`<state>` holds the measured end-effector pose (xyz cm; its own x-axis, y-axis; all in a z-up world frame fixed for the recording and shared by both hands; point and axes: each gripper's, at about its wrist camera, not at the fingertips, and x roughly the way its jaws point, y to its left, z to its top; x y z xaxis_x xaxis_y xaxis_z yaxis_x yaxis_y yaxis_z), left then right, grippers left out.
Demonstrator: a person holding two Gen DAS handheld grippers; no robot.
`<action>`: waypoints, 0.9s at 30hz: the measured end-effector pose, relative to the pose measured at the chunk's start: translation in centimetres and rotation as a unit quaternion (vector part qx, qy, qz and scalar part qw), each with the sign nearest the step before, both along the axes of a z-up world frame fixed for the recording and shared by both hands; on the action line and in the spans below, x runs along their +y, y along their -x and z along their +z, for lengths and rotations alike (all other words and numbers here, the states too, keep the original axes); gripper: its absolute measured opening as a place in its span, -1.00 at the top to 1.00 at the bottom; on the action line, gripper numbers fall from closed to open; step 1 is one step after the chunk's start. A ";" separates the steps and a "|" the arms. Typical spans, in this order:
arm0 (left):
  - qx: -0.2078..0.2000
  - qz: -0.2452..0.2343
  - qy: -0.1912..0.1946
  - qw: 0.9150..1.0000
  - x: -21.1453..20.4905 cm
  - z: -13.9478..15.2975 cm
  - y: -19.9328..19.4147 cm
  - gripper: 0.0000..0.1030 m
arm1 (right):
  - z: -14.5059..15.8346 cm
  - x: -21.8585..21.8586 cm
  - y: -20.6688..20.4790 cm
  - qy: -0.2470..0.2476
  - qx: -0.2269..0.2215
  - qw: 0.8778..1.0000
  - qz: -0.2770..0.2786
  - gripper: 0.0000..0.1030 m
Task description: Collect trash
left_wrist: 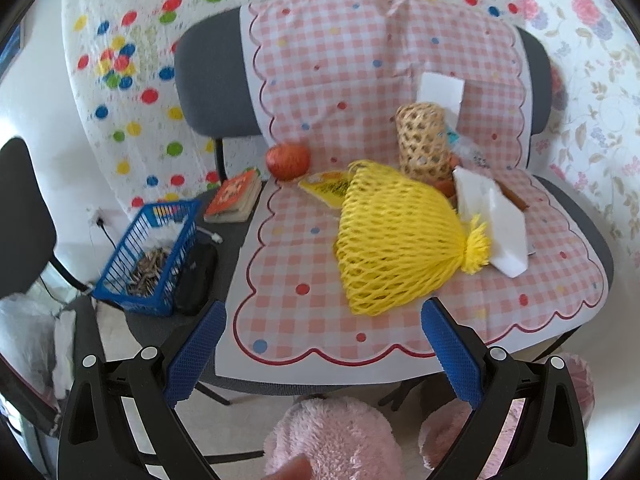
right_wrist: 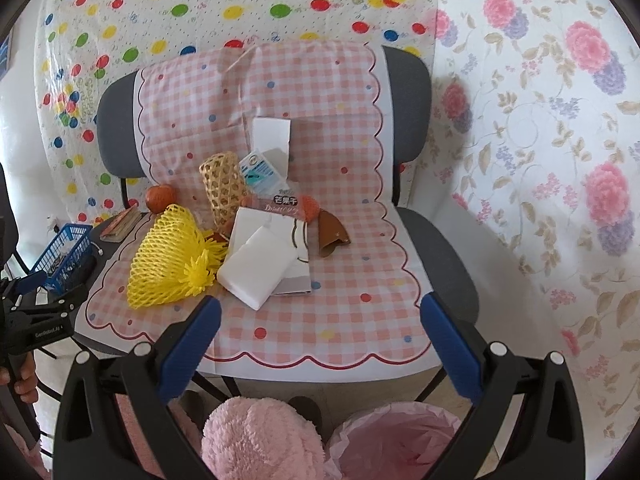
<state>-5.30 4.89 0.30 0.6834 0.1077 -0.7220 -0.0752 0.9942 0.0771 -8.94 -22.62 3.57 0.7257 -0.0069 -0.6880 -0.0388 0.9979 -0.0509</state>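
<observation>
The chair (left_wrist: 576, 216) carried the trash; the yellow net (left_wrist: 396, 240) lay on its seat, just ahead of the left hand-held gripper (left_wrist: 324, 356), tassel end pointing right; both the left and the right hand-held gripper (right_wrist: 320, 344) stood wide and empty; the left seemed nearer.

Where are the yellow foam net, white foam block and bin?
yellow foam net (left_wrist: 390, 236), left wrist view, middle of the mesh
white foam block (right_wrist: 258, 270), right wrist view, flat top face
bin (right_wrist: 394, 440), right wrist view, pink liner inside the rim
</observation>
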 end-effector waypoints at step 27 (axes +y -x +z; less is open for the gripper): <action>0.034 -0.123 0.159 0.979 0.2 -6.3 -10.8 0.65 | -6.1 -0.6 -4.7 0.004 -0.008 1.000 0.015 -0.89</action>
